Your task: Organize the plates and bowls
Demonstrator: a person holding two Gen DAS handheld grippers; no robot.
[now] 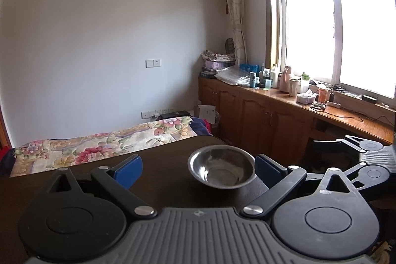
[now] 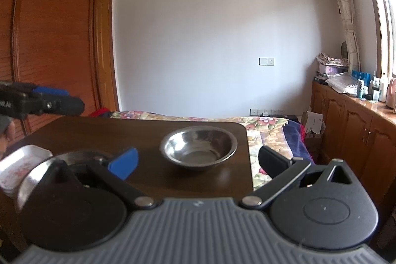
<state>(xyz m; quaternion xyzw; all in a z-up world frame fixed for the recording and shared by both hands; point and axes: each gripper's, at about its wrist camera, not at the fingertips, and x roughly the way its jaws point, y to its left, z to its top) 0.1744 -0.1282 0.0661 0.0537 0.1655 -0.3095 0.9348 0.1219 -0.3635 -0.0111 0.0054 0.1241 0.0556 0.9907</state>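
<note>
Across the dark wooden counter (image 2: 123,135), which fills the foreground, its near edge is hidden behind both tools. Past it, the bed with the floral quilt (image 1: 99,142) is cut off by the counter's far edge. The left hand-held gripper (image 1: 198,170) has its blue pads standing wide apart with nothing clamped; from the right wrist view only its tip shows at the left edge (image 2: 49,100), blurred. The right hand-held gripper (image 2: 198,162) is likewise spread to its fullest and empty, its right finger dark against the quilt. The steel bowl (image 2: 198,147) sits upright on the counter near the far right corner, ahead of both sets of fingers and touching neither. At the left, a second metal dish (image 2: 32,177) is mostly hidden behind the right tool's body, its shape hard to make out. Beside it a white rectangular plate (image 2: 19,165) with a reddish pattern is cut off and blurred.
</note>
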